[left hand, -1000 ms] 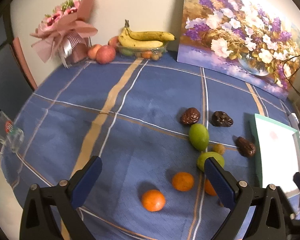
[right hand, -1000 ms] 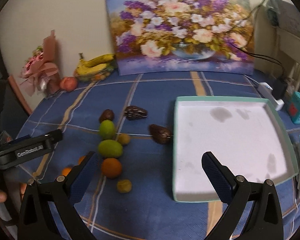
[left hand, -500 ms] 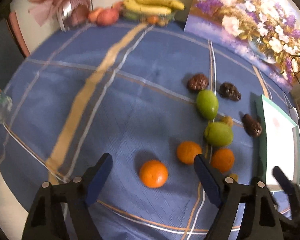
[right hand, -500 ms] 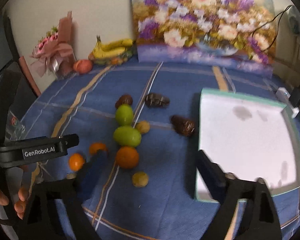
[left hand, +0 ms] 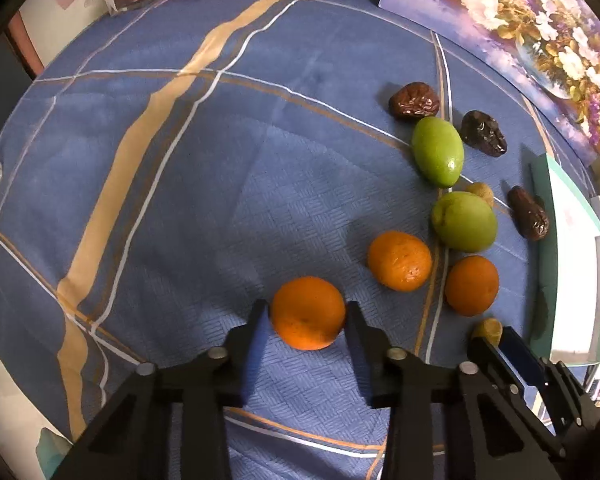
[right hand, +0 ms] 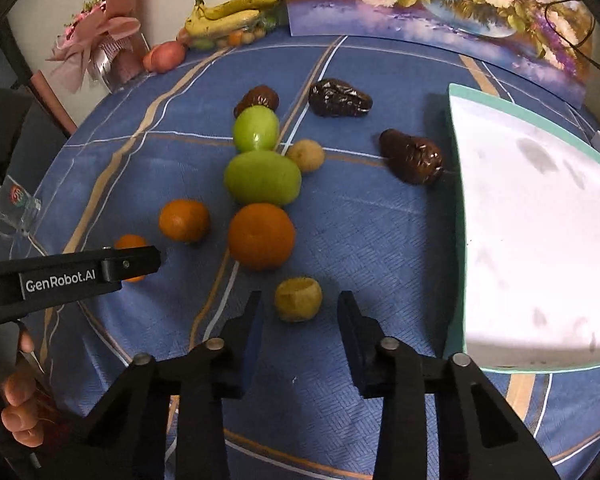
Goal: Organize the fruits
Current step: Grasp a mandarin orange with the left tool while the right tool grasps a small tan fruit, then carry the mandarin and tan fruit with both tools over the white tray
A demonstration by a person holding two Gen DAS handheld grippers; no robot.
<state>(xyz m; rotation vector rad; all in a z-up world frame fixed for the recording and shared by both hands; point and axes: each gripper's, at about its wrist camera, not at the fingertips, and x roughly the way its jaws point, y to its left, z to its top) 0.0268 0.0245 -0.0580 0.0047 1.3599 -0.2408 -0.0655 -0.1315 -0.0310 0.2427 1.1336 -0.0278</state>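
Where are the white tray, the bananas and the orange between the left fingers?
white tray (right hand: 540,216), right wrist view, on its bare white floor.
bananas (right hand: 236,8), right wrist view, on the upper banana's middle.
orange (left hand: 308,313), left wrist view, on its middle.

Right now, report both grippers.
Left gripper: shut on the orange.
Right gripper: closing around the small yellow fruit, pads not yet touching it.

Loose fruit on blue checked cloth. Three oranges (left hand: 307,313), (left hand: 399,261), (left hand: 471,285), the nearest sitting apart from the other two. Two green oval fruits (left hand: 438,157), (left hand: 464,221) end to end. Three wrinkled brown dates (right hand: 413,156), (right hand: 339,98), (right hand: 262,98). Two small yellowish round fruits (right hand: 298,299), (right hand: 305,155). White tray (right hand: 456,148), teal rim, empty, just beside one date.
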